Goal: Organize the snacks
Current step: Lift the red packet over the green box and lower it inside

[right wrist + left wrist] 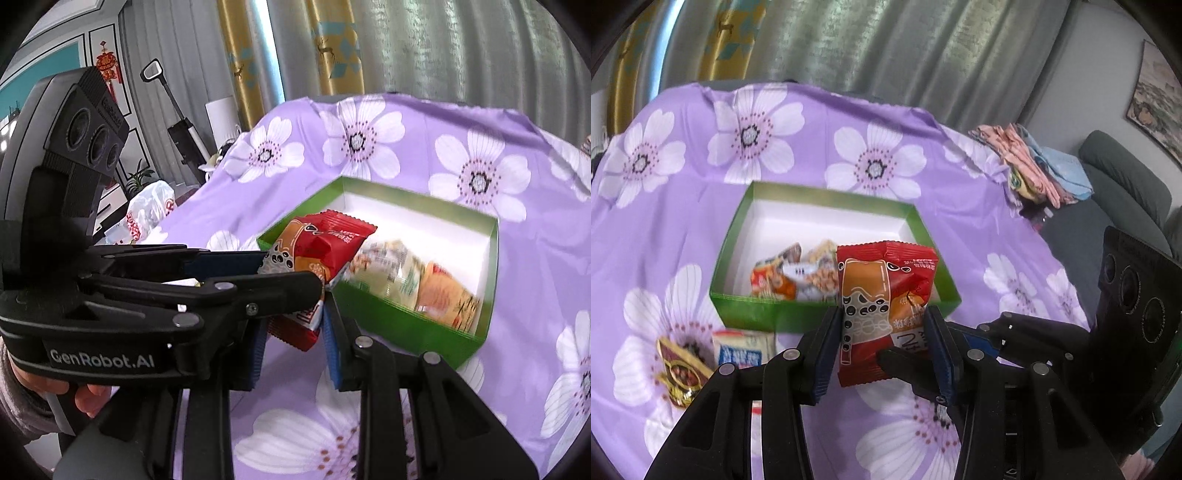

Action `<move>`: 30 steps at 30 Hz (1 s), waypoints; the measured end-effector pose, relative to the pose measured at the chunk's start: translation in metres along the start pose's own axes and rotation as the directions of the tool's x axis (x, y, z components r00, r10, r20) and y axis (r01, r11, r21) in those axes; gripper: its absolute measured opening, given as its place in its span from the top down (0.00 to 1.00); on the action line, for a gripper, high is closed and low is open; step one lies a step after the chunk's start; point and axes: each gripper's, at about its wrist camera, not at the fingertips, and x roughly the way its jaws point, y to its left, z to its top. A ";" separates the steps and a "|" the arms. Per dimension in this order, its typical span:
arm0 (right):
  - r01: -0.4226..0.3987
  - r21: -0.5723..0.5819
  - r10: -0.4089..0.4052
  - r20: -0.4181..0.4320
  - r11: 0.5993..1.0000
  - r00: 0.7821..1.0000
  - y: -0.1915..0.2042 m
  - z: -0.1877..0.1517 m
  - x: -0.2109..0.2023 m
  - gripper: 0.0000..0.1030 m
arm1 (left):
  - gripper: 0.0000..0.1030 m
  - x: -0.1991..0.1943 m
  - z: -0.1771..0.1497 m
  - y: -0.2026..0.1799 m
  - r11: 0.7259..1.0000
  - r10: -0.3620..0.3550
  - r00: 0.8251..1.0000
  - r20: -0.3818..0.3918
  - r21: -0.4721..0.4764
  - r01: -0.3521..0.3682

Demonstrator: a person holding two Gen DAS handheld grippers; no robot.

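- The left gripper [884, 332] grips a red snack packet [884, 295] between its two blue-padded fingers [827, 350]; the packet stands upright, its crimped top edge above the fingertips and its lower end hanging below them.
- In the left wrist view the packet sits just in front of the near wall of the green box [768, 314], overlapping its near right part; whether it touches the wall cannot be told.
- The right gripper [291, 339] is seen in its own view with its fingers narrowly apart, the packet's [317, 251] lower end between them. Whether its pads press on the wrapper cannot be told, as the left gripper's [291, 273] black finger crosses in front.
- In the left wrist view the right gripper's [905, 373] dark fingertip reaches in from the right, lying across the packet's lower right corner.
- Inside the green box [406, 328], which has a white interior, several snack packets [798, 277] lie piled against the near wall, orange and pale wrappers among them, blurred.
- On the purple flowered tablecloth [683, 229] to the near left of the box lie a white-and-blue packet [744, 349], just beside the box's near wall, and a dark red-and-gold packet [681, 373] further left.
- At the far right edge of the table lies a heap of folded cloths [1030, 162], pink and blue.
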 end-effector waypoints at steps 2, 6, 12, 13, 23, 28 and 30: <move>0.003 -0.005 -0.003 0.009 1.000 1.000 -0.002 0.008 0.001 0.72 | 0.55 0.001 0.006 0.001 1.000 -0.003 1.000 0.003 0.001 0.003; 0.010 -0.009 -0.010 0.018 1.000 1.000 -0.008 0.020 0.005 0.72 | 0.55 0.009 0.023 0.007 1.000 -0.011 1.000 0.001 -0.006 0.011; 0.020 0.004 -0.020 0.020 1.000 1.000 -0.023 0.037 0.020 0.72 | 0.55 0.027 0.040 0.016 1.000 -0.016 1.000 -0.015 -0.015 0.016; 0.022 0.006 -0.022 0.017 1.000 1.000 -0.026 0.039 0.023 0.72 | 0.55 0.032 0.043 0.018 1.000 -0.022 1.000 -0.020 -0.022 0.021; 0.026 0.012 -0.026 0.000 1.000 1.000 -0.038 0.050 0.040 0.72 | 0.55 0.047 0.057 0.026 1.000 -0.016 0.999 -0.050 -0.018 0.015; 0.014 0.028 -0.015 0.009 1.000 1.000 -0.043 0.052 0.046 0.72 | 0.55 0.058 0.063 0.026 1.000 0.010 0.998 -0.066 -0.009 -0.011; 0.012 0.042 -0.012 0.003 0.999 1.000 -0.049 0.052 0.051 0.72 | 0.55 0.065 0.063 0.026 1.000 0.010 0.997 -0.074 -0.014 -0.011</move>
